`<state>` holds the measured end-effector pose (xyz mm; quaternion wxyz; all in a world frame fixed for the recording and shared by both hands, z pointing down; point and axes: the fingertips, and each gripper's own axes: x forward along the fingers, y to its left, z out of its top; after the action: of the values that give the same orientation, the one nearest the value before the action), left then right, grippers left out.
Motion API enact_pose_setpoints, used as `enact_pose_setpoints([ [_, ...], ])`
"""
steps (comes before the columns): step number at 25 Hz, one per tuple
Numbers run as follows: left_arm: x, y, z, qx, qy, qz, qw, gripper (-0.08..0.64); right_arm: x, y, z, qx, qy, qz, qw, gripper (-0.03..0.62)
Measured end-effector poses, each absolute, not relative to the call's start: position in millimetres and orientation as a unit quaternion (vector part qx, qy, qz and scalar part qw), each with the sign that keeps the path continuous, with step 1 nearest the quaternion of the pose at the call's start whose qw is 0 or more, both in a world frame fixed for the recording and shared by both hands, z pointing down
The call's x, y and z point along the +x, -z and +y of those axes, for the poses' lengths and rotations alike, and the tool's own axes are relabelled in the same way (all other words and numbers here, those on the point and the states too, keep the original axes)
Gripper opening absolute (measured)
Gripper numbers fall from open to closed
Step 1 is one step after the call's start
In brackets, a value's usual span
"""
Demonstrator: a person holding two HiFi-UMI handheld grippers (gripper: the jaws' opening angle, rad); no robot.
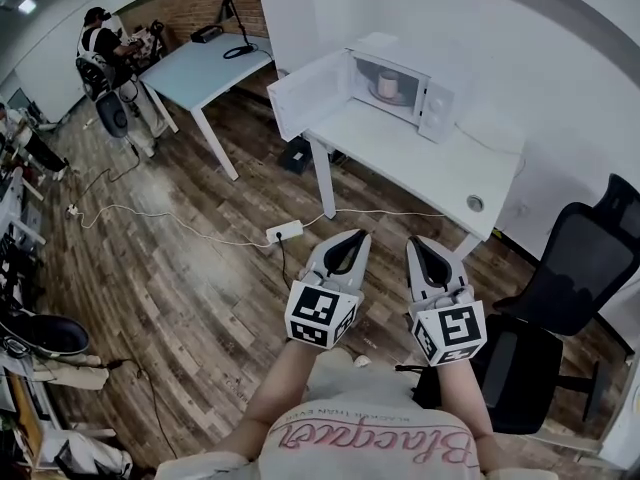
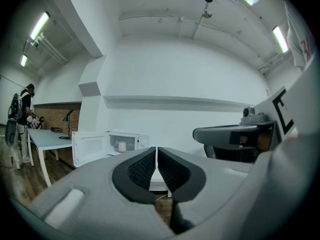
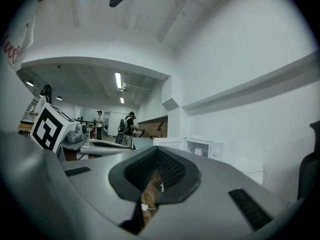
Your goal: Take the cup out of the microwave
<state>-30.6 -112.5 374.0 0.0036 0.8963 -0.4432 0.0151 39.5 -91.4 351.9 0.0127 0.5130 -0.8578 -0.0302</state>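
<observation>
left gripper point(image 1: 348, 243) and right gripper point(image 1: 420, 248), low centre, jaws closed and empty, the right apparently so. upper centre, microwave point(image 1: 438, 108) door open; cup point(image 1: 387, 85) inside, not yet reached.

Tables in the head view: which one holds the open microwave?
The white table nearer the wearer: microwave, door open, cup inside. The pale blue table beyond carries a black lamp.
</observation>
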Motion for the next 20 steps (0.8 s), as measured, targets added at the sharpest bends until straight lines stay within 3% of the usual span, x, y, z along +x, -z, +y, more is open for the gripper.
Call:
enact_pose_setpoints([
  [11, -26.6, -373.3, -135.8, 0.890, -0.019, -0.453, -0.041, 0.005, 41.2, -359.0, -119.9, 0.521, 0.044, -0.852, 0.028, 0.011],
  [20, -29.4, -371.8, -173.9, 0.890, -0.011, -0.454, -0.037, 0.005, 38.1, -362.0, -153.2, 0.517, 0.040, -0.855, 0.026, 0.011],
])
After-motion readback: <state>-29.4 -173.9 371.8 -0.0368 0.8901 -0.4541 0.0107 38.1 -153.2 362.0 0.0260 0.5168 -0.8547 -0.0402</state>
